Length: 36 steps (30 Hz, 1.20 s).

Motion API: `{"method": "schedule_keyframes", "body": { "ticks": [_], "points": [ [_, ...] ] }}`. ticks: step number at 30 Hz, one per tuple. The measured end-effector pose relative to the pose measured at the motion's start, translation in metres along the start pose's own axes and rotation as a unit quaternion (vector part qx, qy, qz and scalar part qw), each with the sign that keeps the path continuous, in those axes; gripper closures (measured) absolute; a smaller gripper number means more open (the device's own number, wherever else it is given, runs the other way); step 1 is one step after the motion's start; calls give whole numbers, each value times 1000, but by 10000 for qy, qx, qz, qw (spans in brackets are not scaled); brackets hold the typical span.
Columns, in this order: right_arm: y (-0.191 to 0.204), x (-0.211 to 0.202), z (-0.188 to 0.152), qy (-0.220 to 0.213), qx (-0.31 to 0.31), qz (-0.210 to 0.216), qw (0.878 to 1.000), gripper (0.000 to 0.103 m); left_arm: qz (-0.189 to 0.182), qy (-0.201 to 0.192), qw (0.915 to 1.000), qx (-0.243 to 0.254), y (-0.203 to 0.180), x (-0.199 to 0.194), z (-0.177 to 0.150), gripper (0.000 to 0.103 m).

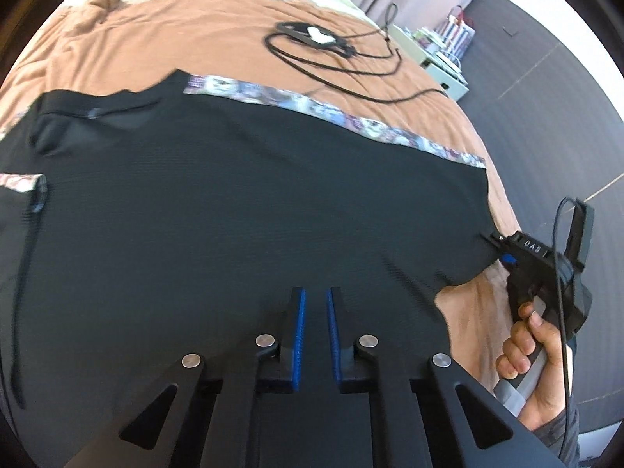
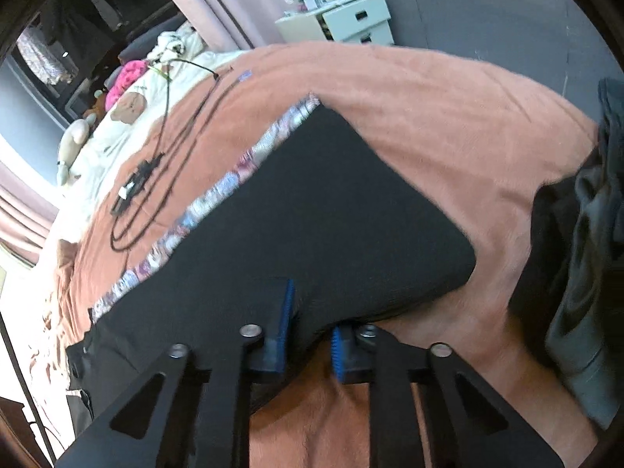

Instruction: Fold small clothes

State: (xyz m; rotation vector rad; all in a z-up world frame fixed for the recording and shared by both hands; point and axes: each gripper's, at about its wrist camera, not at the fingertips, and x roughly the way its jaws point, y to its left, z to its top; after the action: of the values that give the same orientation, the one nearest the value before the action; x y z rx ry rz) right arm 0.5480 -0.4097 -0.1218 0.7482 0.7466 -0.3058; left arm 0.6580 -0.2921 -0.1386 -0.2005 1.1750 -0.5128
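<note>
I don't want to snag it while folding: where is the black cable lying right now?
The black cable lies coiled on the brown blanket, beyond the black garment's patterned edge, toward the head of the bed in both wrist views.

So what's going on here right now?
A person is folding a black garment with a patterned trim, spread on a bed's brown blanket. The left gripper sits nearly closed over the near edge of the cloth. The right gripper is pinched on a corner of it. A black cable lies further up the bed.
</note>
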Motion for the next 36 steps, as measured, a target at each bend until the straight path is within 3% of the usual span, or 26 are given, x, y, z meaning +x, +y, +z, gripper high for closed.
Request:
{"method": "schedule_keyframes", "body": {
  "ticks": [5, 18, 27, 30, 36],
  "points": [
    [9, -13, 6, -156, -408, 458, 9980, 101, -184, 91, 9998, 4, -19, 22, 3, 92],
    [31, -36, 9, -210, -1018, 1328, 9857, 102, -860, 226, 9953, -383, -44, 61, 11, 95],
    [36, -47, 2, 18, -982, 1908, 9767, 101, -1583, 383, 9777, -1325, -32, 86, 6, 95],
    [36, -44, -2, 142, -965, 2012, 9747, 101, -1790, 567, 9723, -1392, -31, 89, 4, 95],
    [34, -39, -9, 446, -986, 2243, 9685, 101, -1912, 511, 9702, -1400, -23, 64, 1, 95]
  ]
}}
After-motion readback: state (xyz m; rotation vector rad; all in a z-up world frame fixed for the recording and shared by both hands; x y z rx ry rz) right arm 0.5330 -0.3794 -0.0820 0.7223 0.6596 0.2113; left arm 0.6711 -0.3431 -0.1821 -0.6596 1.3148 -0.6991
